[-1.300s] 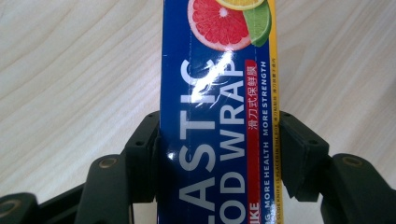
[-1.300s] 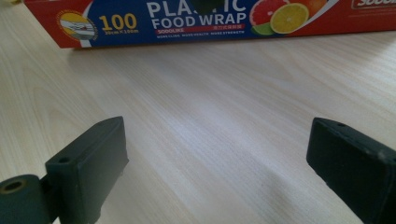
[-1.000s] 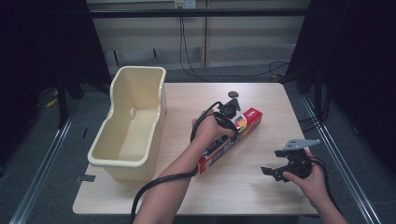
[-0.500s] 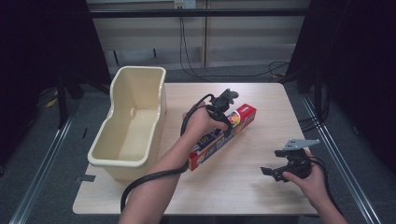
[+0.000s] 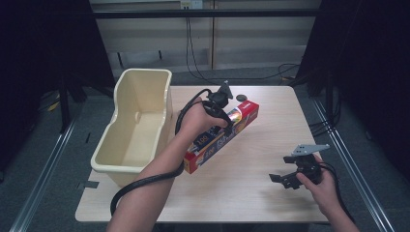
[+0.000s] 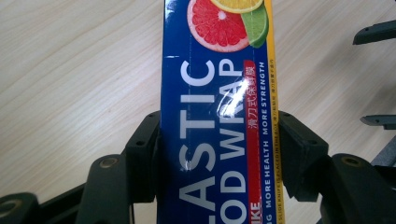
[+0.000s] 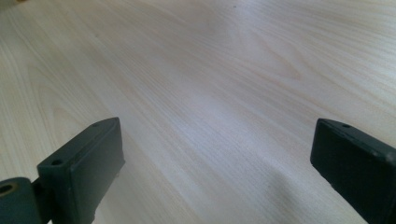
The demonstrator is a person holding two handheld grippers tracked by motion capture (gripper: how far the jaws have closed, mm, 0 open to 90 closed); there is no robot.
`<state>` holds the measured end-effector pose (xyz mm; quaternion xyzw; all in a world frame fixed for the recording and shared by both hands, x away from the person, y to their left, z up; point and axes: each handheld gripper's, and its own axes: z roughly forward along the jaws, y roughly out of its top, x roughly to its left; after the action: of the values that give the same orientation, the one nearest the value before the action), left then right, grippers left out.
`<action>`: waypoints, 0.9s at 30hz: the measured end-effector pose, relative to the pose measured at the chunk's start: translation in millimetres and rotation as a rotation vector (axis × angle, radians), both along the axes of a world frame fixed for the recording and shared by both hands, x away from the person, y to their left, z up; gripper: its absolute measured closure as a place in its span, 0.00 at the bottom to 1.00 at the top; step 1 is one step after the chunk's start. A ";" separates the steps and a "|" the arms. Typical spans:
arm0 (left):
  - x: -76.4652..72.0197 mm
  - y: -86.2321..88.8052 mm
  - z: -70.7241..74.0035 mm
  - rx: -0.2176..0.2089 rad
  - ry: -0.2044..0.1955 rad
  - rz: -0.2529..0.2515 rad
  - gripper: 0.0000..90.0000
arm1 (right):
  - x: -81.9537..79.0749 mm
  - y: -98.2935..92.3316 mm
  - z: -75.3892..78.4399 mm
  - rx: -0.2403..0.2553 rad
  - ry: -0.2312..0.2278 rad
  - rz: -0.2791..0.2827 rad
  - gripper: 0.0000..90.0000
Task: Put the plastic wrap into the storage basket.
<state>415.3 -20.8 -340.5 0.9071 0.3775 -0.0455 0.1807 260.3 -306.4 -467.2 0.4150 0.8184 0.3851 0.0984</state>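
Note:
A long blue and red box of plastic food wrap (image 5: 212, 149) lies slantwise over the middle of the wooden table (image 5: 251, 198). My left gripper (image 5: 226, 126) comes down on it from above and is shut across its width. In the left gripper view both black jaws press the sides of the box (image 6: 217, 70), with my left gripper (image 6: 217, 140) centred on its blue printed face. Near the front right of the table, my right gripper (image 5: 283, 179) is held low and open. The right gripper view has bare wood between the spread jaws of my right gripper (image 7: 215, 158).
A tall cream plastic bin (image 5: 145, 79) stands at the table's left edge, right beside the box's near end. A small dark disc (image 5: 241, 98) lies at the back of the table. Cables trail from both grippers.
My left gripper has carried the box a little to the left, toward the bin. The right gripper has stayed where it was.

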 end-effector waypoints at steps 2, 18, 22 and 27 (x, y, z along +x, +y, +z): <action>-0.1 4.5 4.3 0.000 0.002 0.002 0.46 | -0.1 0.3 -0.1 -0.002 -0.001 -0.003 0.03; -0.5 33.7 37.9 0.006 -0.001 0.060 0.46 | -0.1 1.7 0.2 0.000 -0.005 0.007 0.03; -1.7 39.4 46.1 0.000 -0.001 0.076 0.46 | 0.0 1.9 0.0 -0.002 -0.005 0.007 0.03; -2.2 44.6 54.6 -0.001 -0.003 0.100 0.46 | 0.1 2.2 0.4 0.003 -0.008 0.008 0.03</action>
<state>413.0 23.7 -285.9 0.8872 0.4219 -0.0352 0.1836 260.3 -304.2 -466.8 0.4102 0.8190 0.3886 0.0994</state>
